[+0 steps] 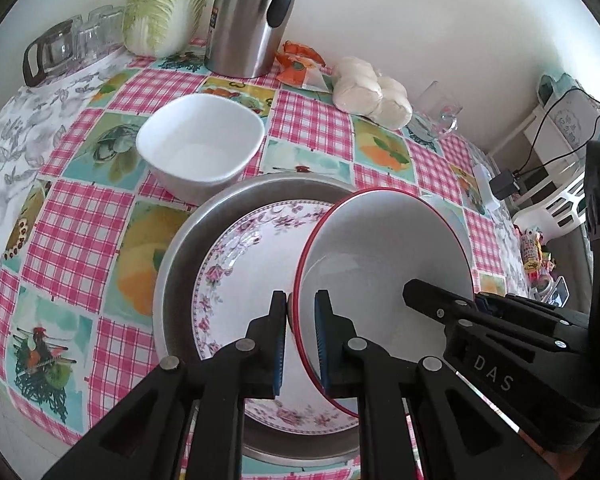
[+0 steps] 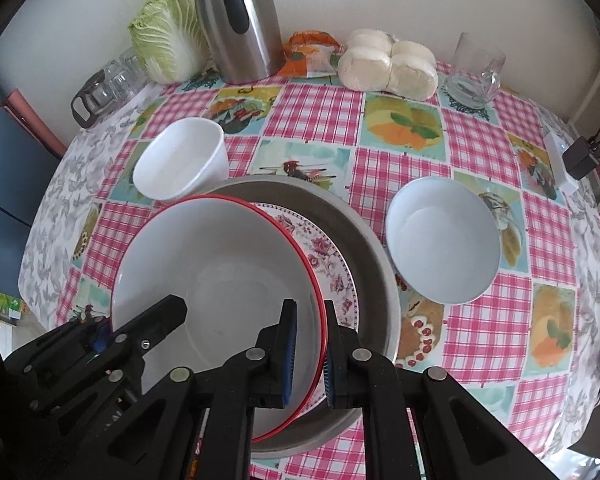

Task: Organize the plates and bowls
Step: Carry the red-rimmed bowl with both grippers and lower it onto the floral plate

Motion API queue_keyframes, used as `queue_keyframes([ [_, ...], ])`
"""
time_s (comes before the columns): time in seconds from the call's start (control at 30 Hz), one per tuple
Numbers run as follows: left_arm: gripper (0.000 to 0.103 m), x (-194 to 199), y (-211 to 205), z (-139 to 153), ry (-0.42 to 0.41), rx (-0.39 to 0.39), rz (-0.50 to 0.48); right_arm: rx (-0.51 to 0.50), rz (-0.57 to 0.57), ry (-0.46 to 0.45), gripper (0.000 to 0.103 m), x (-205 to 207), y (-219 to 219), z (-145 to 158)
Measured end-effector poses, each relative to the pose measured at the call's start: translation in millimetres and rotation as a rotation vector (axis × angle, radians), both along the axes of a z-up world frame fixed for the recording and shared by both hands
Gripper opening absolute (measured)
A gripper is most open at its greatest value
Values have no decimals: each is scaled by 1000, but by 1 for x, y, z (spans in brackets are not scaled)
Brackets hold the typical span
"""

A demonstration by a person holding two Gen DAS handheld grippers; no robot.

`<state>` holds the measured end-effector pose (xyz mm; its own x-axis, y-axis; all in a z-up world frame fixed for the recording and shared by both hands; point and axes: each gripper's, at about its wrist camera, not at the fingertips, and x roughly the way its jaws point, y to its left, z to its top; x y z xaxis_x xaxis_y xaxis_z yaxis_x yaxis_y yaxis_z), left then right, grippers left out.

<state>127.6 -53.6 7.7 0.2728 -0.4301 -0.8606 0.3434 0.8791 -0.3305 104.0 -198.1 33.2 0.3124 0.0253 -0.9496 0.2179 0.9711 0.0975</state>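
Beyond and left of left gripper (image 1: 300, 316): square white bowl (image 1: 200, 146), upright on checked tablecloth (image 1: 80, 216), just touching rim of metal basin (image 1: 172, 280). Further back, by wall: glass jug (image 1: 54, 54), cabbage (image 1: 164, 4), steel kettle (image 1: 252, 20).

Directly under both tools: metal basin, with floral plate (image 1: 240, 264) lying inside.

Left gripper: clamped on near-left rim of red-rimmed bowl (image 1: 384, 248), one pad outside the wall, one inside. Bowl tilted, held over floral plate; contact with plate not determinable.

Right gripper (image 2: 310, 344): likewise pinched tight on the same red-rimmed bowl (image 2: 220, 268), at opposite rim, pads either side of wall. Seen in left wrist view as black fingers reaching in over bowl's right side.

Right of right gripper, beside basin, not touching it as far as visible: round white bowl (image 2: 444, 240), upright on cloth.

Back row, continuing rightward: orange packet (image 2: 308, 52), wrapped white buns (image 2: 388, 64), glass tumbler (image 2: 476, 72). At far right table edge: white box (image 2: 560, 160).
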Motion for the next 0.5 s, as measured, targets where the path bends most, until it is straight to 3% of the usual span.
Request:
queue_keyframes([
  [0.5,13,18,17,-30,87,-45,30,-50,10,74,13,21,21,-27],
])
